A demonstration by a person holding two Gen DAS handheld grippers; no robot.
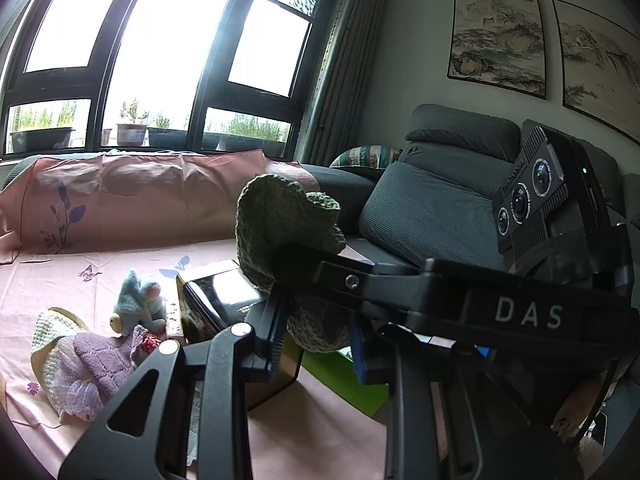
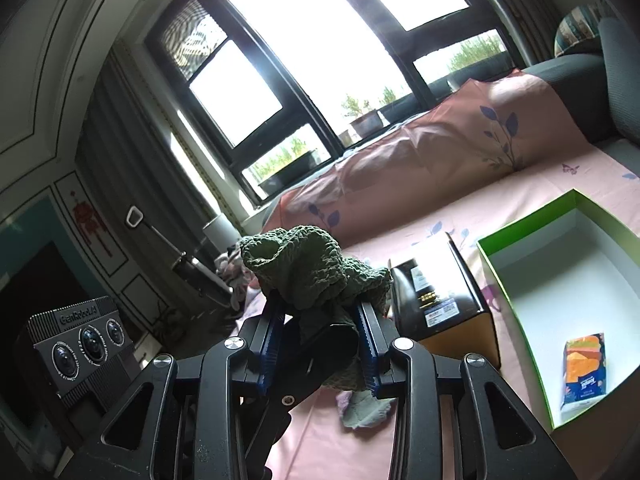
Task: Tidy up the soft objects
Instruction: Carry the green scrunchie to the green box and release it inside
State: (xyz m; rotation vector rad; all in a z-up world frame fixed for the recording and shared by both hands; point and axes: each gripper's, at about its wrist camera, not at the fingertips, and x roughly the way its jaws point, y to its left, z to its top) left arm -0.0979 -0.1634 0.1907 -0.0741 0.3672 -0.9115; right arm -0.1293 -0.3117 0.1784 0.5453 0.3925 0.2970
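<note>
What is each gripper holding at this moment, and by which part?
Both grippers hold the same green knitted cloth, lifted above the pink sheet. The right gripper and left gripper each pinch its bunched lower part; its upper folds stand free.

Bright black-framed window [image 1: 160, 40], grey sofa [image 1: 432, 200], two landscape paintings [image 1: 498, 38]

Green knit cloth [image 2: 308, 276] hides right gripper [image 2: 320, 344] pad faces; label print on black box [image 2: 440, 300] unreadable; green box [image 2: 516, 224] cropped at right edge.
</note>
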